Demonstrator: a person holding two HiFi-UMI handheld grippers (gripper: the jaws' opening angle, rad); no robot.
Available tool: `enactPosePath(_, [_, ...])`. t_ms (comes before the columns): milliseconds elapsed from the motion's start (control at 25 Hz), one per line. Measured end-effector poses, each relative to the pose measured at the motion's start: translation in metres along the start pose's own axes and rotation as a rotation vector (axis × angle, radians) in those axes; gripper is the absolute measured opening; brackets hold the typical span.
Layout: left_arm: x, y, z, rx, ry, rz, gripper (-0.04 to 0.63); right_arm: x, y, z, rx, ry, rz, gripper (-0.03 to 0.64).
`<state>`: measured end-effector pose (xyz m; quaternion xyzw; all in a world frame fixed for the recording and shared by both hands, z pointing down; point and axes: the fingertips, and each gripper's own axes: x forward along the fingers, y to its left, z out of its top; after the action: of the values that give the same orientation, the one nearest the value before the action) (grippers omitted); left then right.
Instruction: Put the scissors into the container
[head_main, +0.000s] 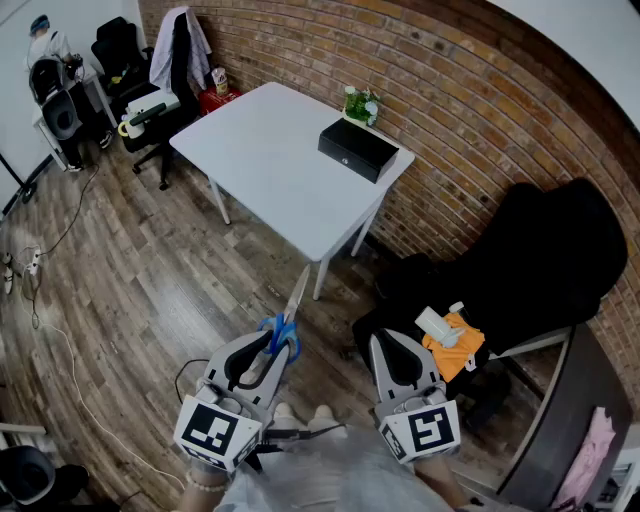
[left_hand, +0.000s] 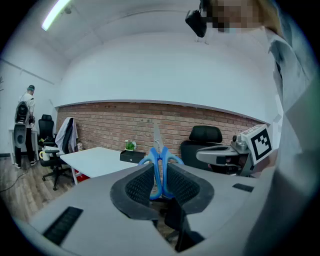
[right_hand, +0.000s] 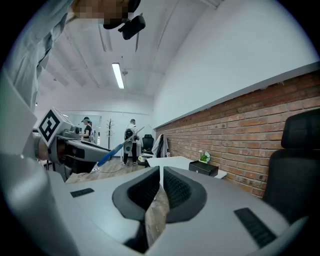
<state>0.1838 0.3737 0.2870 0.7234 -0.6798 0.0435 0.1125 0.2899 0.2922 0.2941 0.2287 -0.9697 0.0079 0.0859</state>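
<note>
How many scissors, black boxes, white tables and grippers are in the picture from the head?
Blue-handled metal scissors: 1
Black rectangular box: 1
White square table: 1
Grey grippers: 2, the left gripper and the right gripper
Total: 5
</note>
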Motion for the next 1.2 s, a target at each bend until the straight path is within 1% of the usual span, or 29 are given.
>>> enactPosePath(560, [0.000,0.009,0.000,0.004,0.001,0.007,0.097,0.008,0.004,-0.003,-0.004,0.014,0.009,0.052])
enactPosePath(840, [-0.008,0.019,0.000,0.001,-0.005,0.016,0.097,0.013,0.013,-0.005,0.018,0.020,0.012,0.052])
enactPosePath(1200, [-0.025,0.043,-0.001,0.001,-0.013,0.016,0.097,0.024,0.030,-0.003,0.018,0.017,-0.016,0.052])
